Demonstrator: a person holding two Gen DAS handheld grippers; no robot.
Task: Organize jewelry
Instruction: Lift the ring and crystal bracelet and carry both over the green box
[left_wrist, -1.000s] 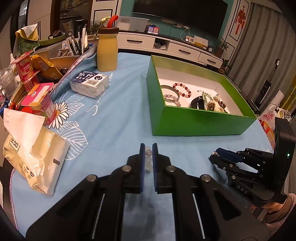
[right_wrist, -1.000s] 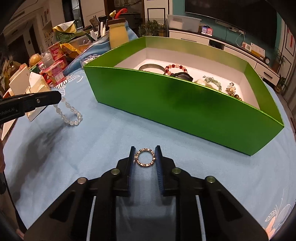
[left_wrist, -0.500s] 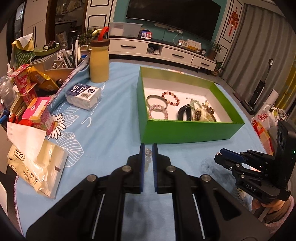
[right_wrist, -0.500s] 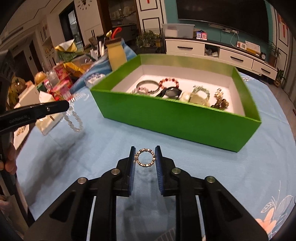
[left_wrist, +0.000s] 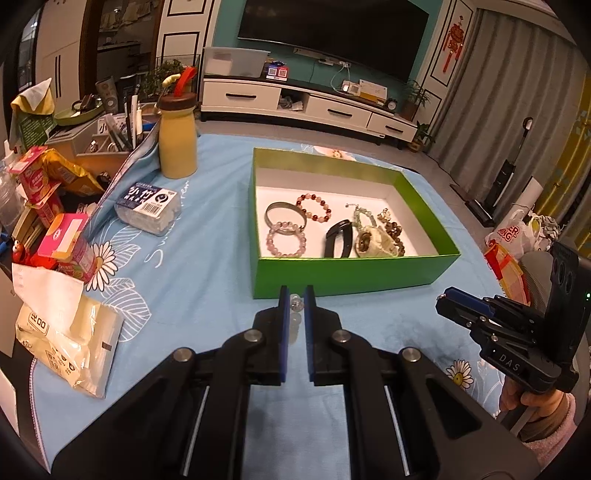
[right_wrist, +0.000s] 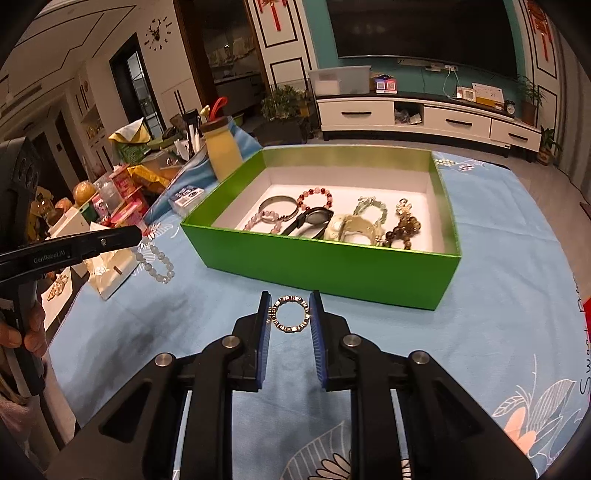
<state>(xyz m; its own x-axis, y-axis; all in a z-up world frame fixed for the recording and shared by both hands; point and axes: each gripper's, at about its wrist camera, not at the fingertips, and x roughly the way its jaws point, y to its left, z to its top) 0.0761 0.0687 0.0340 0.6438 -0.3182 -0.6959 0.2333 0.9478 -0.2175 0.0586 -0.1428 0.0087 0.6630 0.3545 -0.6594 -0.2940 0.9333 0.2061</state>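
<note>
Fingers of the left gripper (left_wrist: 296, 303) pinch a clear bead bracelet (left_wrist: 295, 302) near their tips, blue pads nearly closed on it; in the right wrist view the bracelet (right_wrist: 157, 258) hangs in a loop below the left gripper (right_wrist: 135, 233), off the blue tablecloth (left_wrist: 207, 273), well left of the green box (left_wrist: 354, 275). Right gripper (right_wrist: 290, 314) fingers clamp a gold segmented ring bracelet (right_wrist: 290, 314) between both pads, one pad on each side of the ring, held just short of the green box's (right_wrist: 325, 269) near wall. In the left wrist view the right gripper (left_wrist: 448, 304) sits right of the box, near its front right corner; the ring can't be made out there. Inside the box: metal bangle (left_wrist: 285, 218), red-and-pink bead bracelet (left_wrist: 314, 208), pink bead bracelet (left_wrist: 286, 244), black bangle (left_wrist: 338, 239), pale green jade pieces (left_wrist: 373, 240) and a brown bead strand (left_wrist: 393, 230) bunched toward the box's right half. Left of the box: a yellow bottle (left_wrist: 177, 142), a tissue pack (left_wrist: 147, 208), snack cartons (left_wrist: 66, 247).
</note>
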